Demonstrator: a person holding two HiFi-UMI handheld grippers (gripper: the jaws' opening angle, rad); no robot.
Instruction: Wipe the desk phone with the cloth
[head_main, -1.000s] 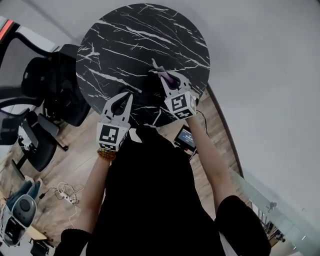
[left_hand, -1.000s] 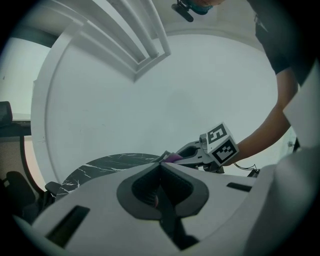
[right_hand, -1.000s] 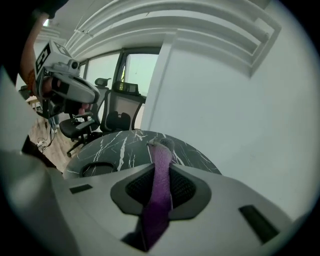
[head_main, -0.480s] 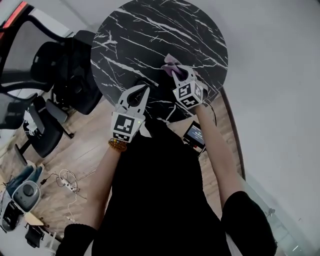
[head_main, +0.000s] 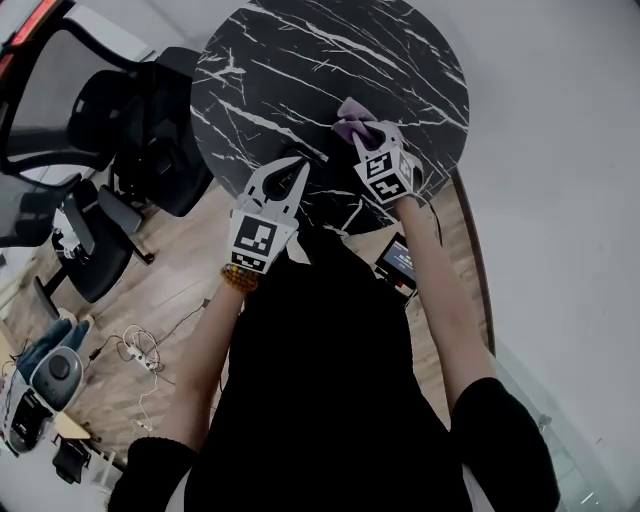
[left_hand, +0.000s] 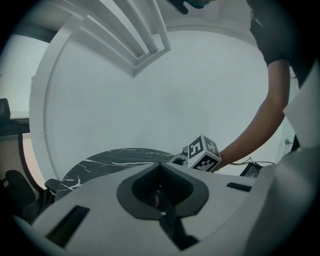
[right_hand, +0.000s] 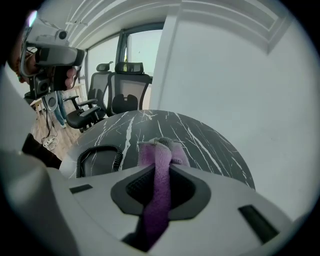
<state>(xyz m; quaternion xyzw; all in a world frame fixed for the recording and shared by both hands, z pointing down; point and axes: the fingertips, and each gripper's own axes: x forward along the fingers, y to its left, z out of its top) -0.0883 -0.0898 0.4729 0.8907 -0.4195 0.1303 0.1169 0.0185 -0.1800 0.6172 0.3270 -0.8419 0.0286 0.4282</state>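
Your right gripper (head_main: 366, 138) has carried the soft purple cloth (right_hand: 160, 170), pinched between its jaws, further out over the round black, white-veined marble table (head_main: 300, 50). The black desk phone (right_hand: 97, 161), with its coiled cord, sits at the table's near edge, just left of the cloth, so wiping looks close. Your left gripper (head_main: 298, 170) hovers pressed together, empty.

The right tool (head_main: 358, 128) has carried the purple cloth (head_main: 349, 113) a little farther in from the table's (head_main: 300, 60) near edge and tipped down toward the top, so the coiled cord (right_hand: 100, 152) now looms closer below it. The left tool (head_main: 285, 170) has followed forward, closing in beside it.
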